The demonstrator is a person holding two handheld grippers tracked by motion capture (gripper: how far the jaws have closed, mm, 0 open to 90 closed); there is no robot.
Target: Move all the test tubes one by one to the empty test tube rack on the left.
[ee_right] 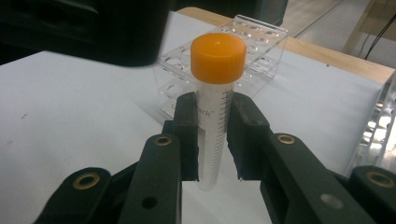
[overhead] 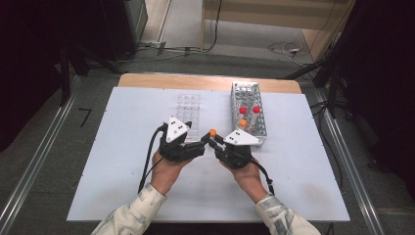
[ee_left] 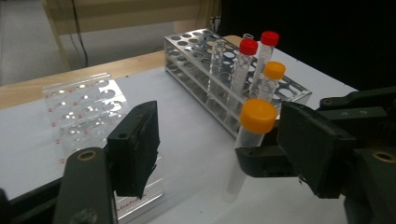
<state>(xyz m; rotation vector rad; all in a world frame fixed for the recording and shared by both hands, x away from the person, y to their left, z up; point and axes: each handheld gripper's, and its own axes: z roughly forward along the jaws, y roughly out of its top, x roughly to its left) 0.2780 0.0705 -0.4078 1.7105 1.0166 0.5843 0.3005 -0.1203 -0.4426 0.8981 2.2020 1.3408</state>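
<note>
Tube (ee_right: pixel 214 116) with the orange cap (overhead: pixel 212 131) stands upright above the table's (overhead: pixel 122 196) middle, clamped in the right gripper (overhead: pixel 214 140) just below the cap, as the right gripper view shows plainly. Going left to right across the high view: the left gripper (overhead: pixel 204 142) sits at about nine o'clock from the tube, its jaws apart with nothing pressed between them; in the left gripper view the tube stands just inside its far jaw, not yet touched. At about eleven o'clock from the tube lies the clear rack (overhead: pixel 188 110), empty as far as I can see. The right gripper comes in from about four o'clock. Beyond it, at about two o'clock, the metal rack (overhead: pixel 249 115) carries two red-capped tubes (ee_left: pixel 254 63) and another orange-capped one (ee_left: pixel 271 79). This looks to me like a hand-over or a cap twist. The risk, as I judge it, is the left jaws closing off-centre on the cap or the smooth plastic wall, so the tube tilts in the right grip or slips out and rolls over the table. If the right gripper lets go before the left has a firm hold, the tube drops. A wide swing towards two o'clock could also knock the standing tubes.
</note>
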